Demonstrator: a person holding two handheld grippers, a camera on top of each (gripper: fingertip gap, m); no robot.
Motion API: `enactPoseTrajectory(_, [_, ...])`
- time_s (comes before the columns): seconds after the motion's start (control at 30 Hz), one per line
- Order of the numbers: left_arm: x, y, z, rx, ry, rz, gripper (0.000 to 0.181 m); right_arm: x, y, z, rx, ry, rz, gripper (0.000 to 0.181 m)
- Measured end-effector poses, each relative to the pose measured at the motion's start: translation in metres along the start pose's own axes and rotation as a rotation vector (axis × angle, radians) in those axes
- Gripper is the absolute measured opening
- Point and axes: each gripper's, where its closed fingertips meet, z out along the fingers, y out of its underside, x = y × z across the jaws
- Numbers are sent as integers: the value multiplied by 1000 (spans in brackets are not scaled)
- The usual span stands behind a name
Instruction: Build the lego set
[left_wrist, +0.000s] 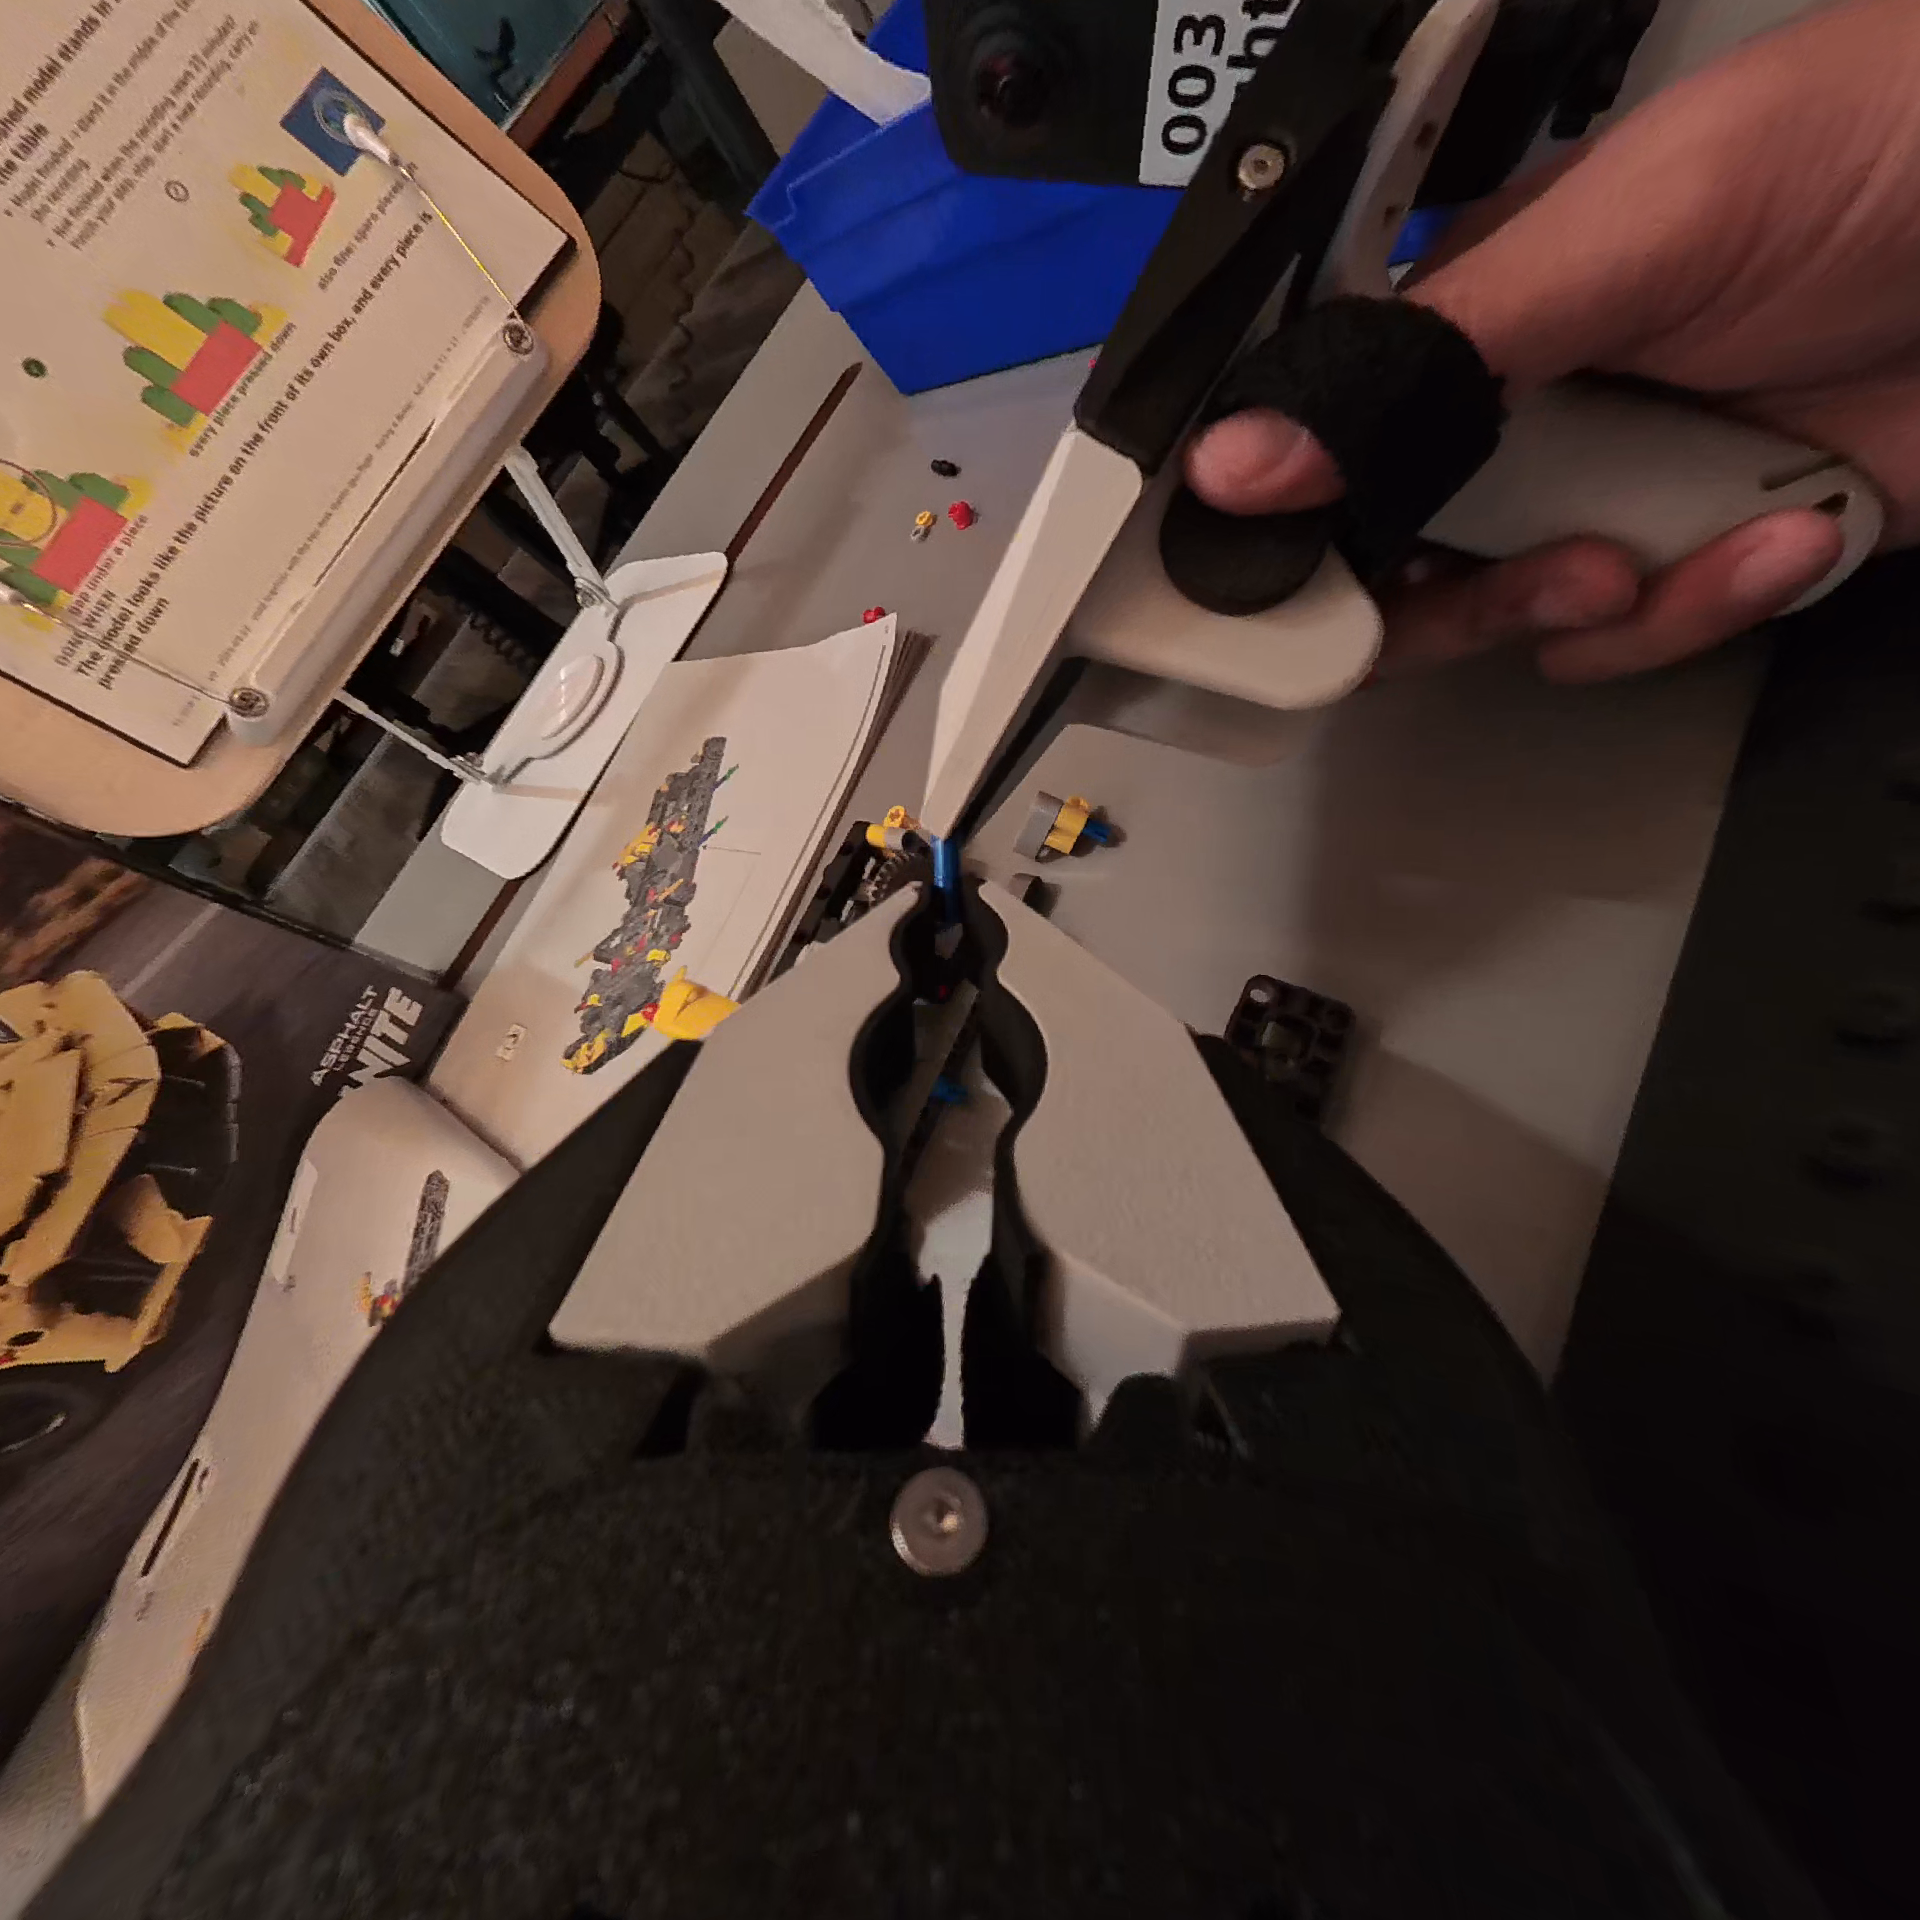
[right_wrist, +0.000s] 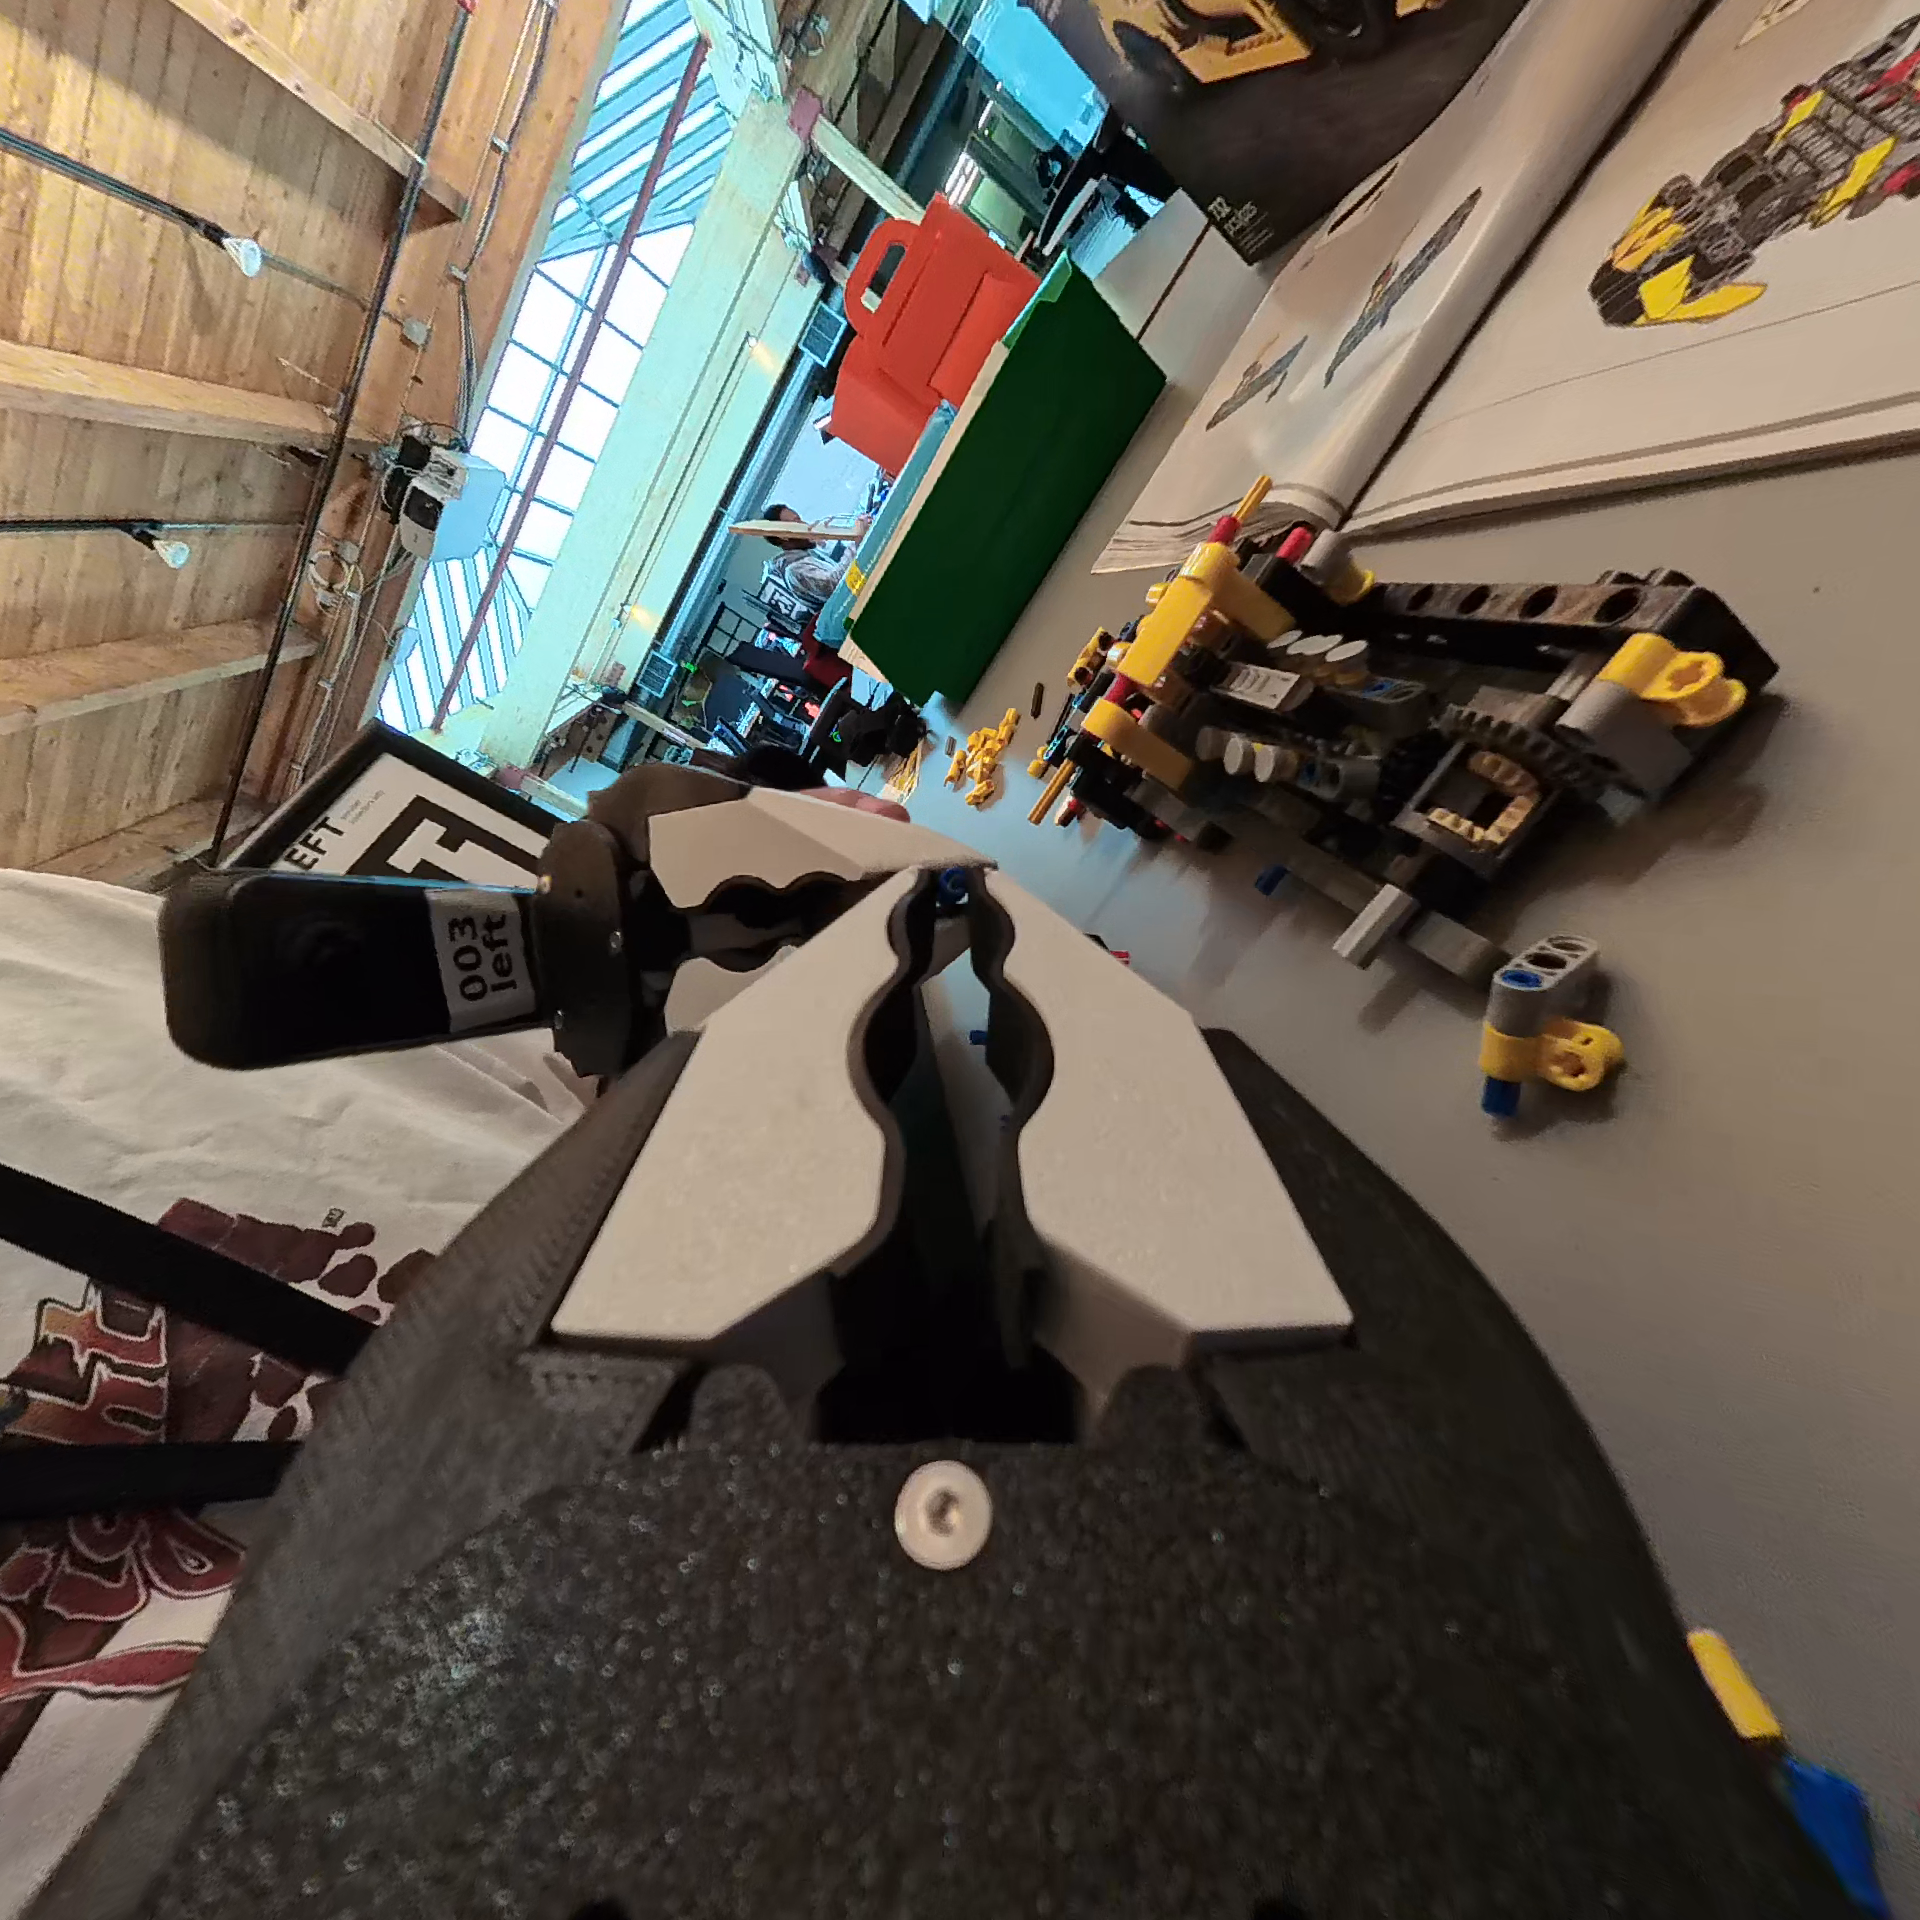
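- My left gripper (left_wrist: 943, 902) has its grey fingers closed to a narrow gap on a small blue plastic pin (left_wrist: 943, 868); the pin's long axis runs forward along the fingers, free end out.
- My right gripper (right_wrist: 951, 881) meets it tip to tip, fingers narrow, seemingly pinching the same pin.
- The part-built black-and-yellow lego chassis (right_wrist: 1455, 717) lies on the grey table (right_wrist: 1662, 1299), long axis toward the open instruction booklet (right_wrist: 1662, 343).
- In my judgement: regrip squarely, keep the pin axial, then seat it.
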Motion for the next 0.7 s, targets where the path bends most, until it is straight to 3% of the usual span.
enactPoseTrajectory(0.33, [5, 2, 4, 7, 36, -43, 5, 4, 3, -2, -35, 72, -86, 4])
enactPoseTrajectory(0.5, [1, 4, 3, 24, 169, -245, 16, 21, -11, -23, 23, 244, -192, 4])
enactPoseTrajectory(0.7, [-47, -9, -10, 175, 302, -621, 22, 44, -26, -52, 111, 429, -240, 4])
